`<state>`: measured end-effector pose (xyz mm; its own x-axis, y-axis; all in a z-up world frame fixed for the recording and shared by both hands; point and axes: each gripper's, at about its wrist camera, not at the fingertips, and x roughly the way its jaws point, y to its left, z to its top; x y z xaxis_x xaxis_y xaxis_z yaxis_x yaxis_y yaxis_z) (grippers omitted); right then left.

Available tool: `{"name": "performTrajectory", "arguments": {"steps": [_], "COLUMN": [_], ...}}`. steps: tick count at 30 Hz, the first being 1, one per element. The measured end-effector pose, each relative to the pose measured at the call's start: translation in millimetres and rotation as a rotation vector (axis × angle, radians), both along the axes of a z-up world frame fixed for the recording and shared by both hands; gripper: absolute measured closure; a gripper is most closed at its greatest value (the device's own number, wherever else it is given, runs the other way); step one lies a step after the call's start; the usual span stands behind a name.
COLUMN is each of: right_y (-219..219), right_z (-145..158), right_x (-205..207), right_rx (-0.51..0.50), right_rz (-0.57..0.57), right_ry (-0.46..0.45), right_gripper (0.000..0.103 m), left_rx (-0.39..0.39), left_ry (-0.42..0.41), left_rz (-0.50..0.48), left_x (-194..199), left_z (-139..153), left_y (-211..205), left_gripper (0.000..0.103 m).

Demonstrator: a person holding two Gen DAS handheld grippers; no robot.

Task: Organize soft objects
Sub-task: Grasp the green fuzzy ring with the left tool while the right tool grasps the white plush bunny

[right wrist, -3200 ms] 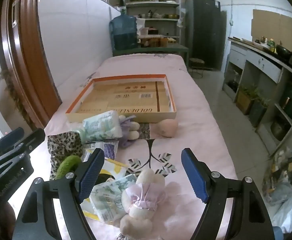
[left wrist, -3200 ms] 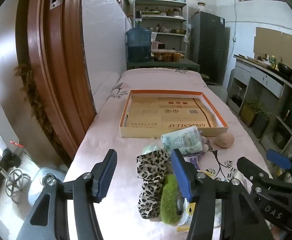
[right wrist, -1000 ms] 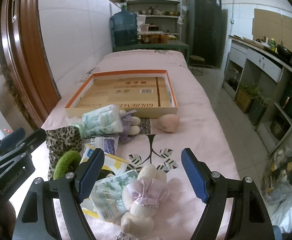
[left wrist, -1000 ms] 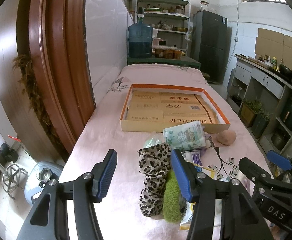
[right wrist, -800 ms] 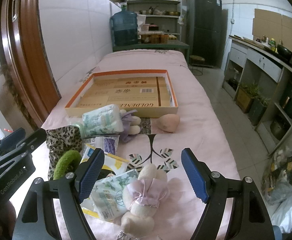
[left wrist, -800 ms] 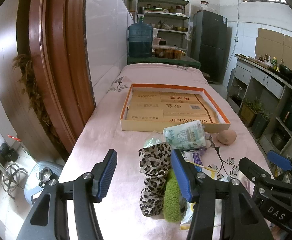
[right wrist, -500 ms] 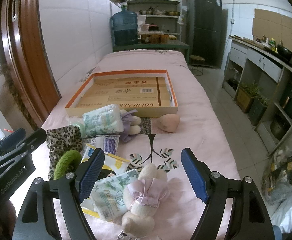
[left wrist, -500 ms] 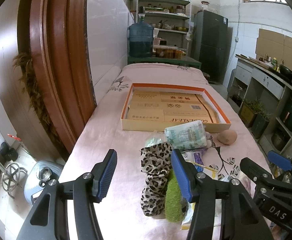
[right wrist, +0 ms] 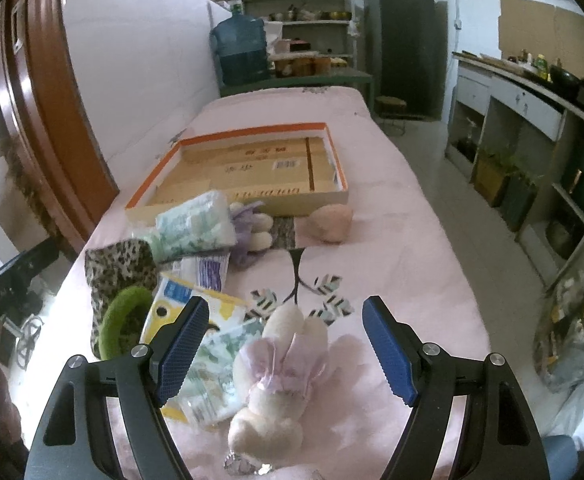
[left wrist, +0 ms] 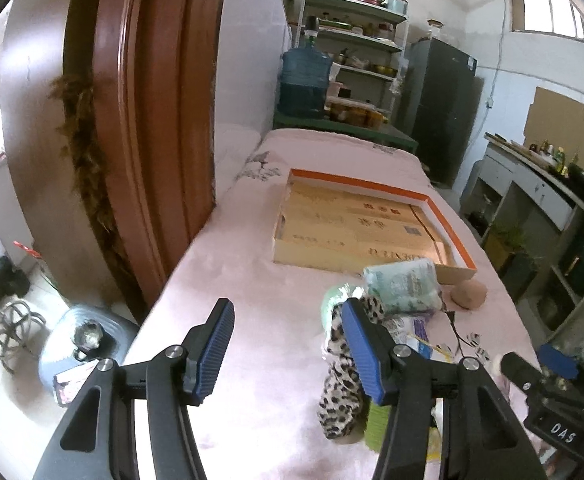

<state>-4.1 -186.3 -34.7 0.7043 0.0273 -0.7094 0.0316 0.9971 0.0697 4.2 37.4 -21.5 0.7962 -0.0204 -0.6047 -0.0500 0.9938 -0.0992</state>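
A heap of soft things lies on the pink tablecloth (left wrist: pixel 252 280): a leopard-print cloth (left wrist: pixel 343 380), a green fuzzy ring (right wrist: pixel 124 320), a tissue pack (right wrist: pixel 194 226), a tan soft ball (right wrist: pixel 329 222) and flat wipe packs (right wrist: pixel 220 360). Behind the heap stands a shallow cardboard tray (right wrist: pixel 252 130) with an orange rim. My left gripper (left wrist: pixel 288 352) is open over bare cloth, and the heap sits just right of its right finger. My right gripper (right wrist: pixel 286 350) is open above a cream plush bunny (right wrist: pixel 280 376) in a lilac dress, without touching it.
A brown wooden door frame (left wrist: pixel 152 140) rises along the table's left edge, with clutter on the floor below. A blue water bottle (left wrist: pixel 305 76) and shelves stand past the far end. A counter with cabinets (right wrist: pixel 531 120) runs along the right, across an aisle.
My left gripper has shifted left and rolled a little, so the heap now lies right of its fingers. The right gripper has hardly moved. No object has moved.
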Motion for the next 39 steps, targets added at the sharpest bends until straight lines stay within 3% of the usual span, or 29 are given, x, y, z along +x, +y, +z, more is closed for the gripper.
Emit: {"name": "performTrajectory", "arguments": {"steps": [6, 13, 20, 26, 32, 37, 39], "right_y": [2.2, 3.6, 3.3, 4.1, 3.2, -0.3, -1.1], "right_z": [-7.9, -13.6, -19.9, -20.1, -22.5, -27.8, -31.6], "right_x": [-7.4, -17.5, -23.0, -24.8, -24.2, -21.9, -20.6], "right_rx": [0.0, 0.004, 0.021, 0.025, 0.037, 0.059, 0.073], "right_rz": [0.028, 0.062, 0.083, 0.096, 0.101, 0.103, 0.11], "right_ry": [0.013, 0.019, 0.039, 0.04, 0.048, 0.068, 0.083], "right_gripper": [0.023, 0.023, 0.023, 0.023, 0.023, 0.031, 0.039], "left_rx": [-0.04, -0.059, -0.095, -0.13, -0.171, -0.194, -0.19], "left_ry": [0.001, -0.011, -0.012, 0.037, 0.07, 0.117, 0.1], "left_rz": [-0.08, -0.255, -0.367, -0.364, -0.344, -0.333, -0.326], "left_x": [-7.4, -31.1, -45.6, -39.4, -25.0, -16.9, -17.2], "left_z": [-10.3, -24.3, -34.0, -46.5, -54.5, -66.2, -65.7], "left_y": [-5.2, -31.5, -41.7, -39.0, -34.8, -32.3, -31.6], "left_gripper": [0.047, 0.047, 0.056, 0.063, 0.083, 0.085, 0.086]}}
